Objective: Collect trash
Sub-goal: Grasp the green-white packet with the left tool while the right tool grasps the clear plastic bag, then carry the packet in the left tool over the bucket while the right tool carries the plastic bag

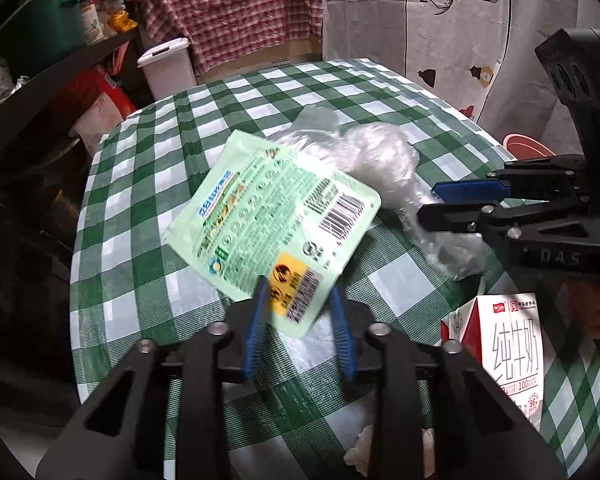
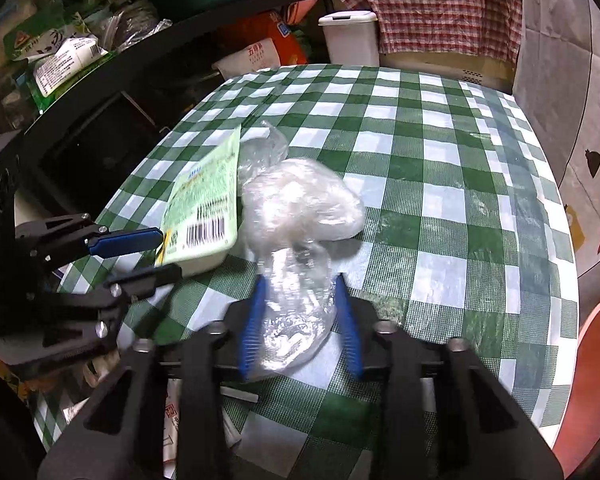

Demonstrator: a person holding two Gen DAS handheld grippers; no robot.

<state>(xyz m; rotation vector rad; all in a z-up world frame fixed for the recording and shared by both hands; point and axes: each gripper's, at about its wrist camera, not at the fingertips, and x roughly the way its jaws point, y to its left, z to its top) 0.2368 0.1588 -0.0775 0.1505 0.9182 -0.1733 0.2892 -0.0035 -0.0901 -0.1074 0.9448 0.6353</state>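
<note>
The worktop point(image 1: 148, 168) is covered in green-checked cloth; beside the milk carton point(image 1: 508, 344), a clear plastic bag point(image 1: 380, 156) is seen resting.

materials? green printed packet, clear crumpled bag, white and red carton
Flat pale-green printed packet: looks like glossy plastic film; it shows sheen, sealed rounded edges and a printed barcode. Crumpled clear bag: thin transparent plastic film, with wrinkles, glare and the checked cloth visible through it. White and red carton: probably coated paperboard, judging by its sharp folded edges and smooth printed faces; any lining cannot be seen.
</note>
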